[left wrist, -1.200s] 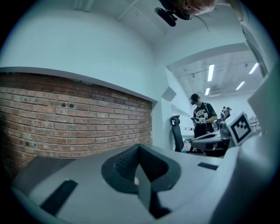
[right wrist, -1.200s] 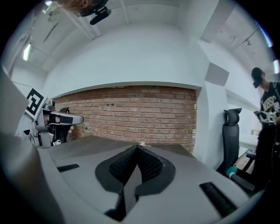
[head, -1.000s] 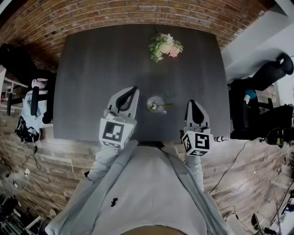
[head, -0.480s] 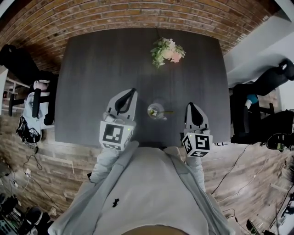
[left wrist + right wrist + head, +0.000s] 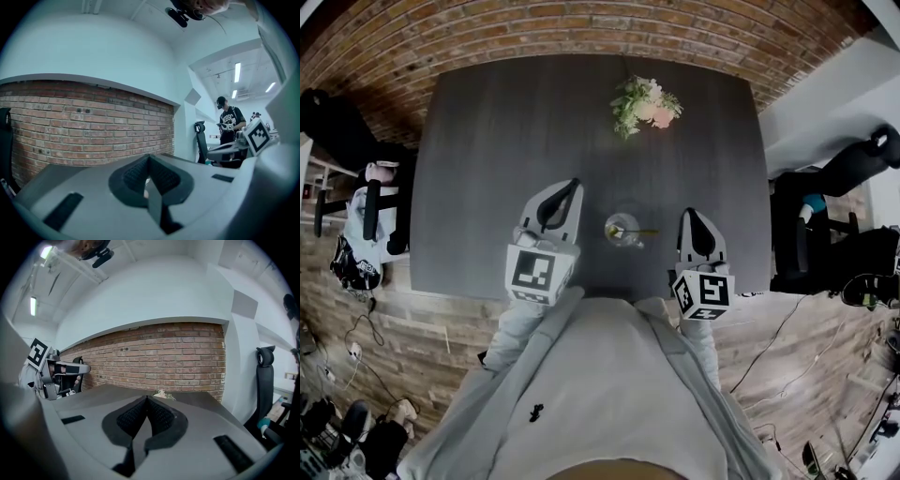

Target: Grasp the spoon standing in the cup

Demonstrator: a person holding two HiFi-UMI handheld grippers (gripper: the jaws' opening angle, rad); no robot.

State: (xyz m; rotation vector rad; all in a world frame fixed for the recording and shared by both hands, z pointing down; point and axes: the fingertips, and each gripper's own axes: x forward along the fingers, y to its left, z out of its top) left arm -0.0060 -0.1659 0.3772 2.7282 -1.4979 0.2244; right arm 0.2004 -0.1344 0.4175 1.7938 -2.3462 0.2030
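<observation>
A clear glass cup [image 5: 621, 229] stands on the dark table [image 5: 506, 122] near its front edge, with a gold spoon [image 5: 633, 231] in it, the handle leaning to the right over the rim. My left gripper [image 5: 573, 184] is left of the cup, jaws together and empty. My right gripper [image 5: 690, 212] is right of the cup, also shut with nothing between its fingers. In the left gripper view the jaws [image 5: 149, 159] meet at a point; in the right gripper view they [image 5: 147, 400] do the same. Neither gripper view shows the cup.
A small bouquet of flowers [image 5: 645, 101] lies at the table's far side, its top showing as flowers [image 5: 161, 393]. A brick wall [image 5: 581, 23] runs behind the table. Office chairs [image 5: 825, 216] stand right and left. A person [image 5: 229, 124] stands in the background.
The head view has shifted slightly, so the table and cup sit a little lower in the picture. Both grippers hold the same places beside the cup, still shut.
</observation>
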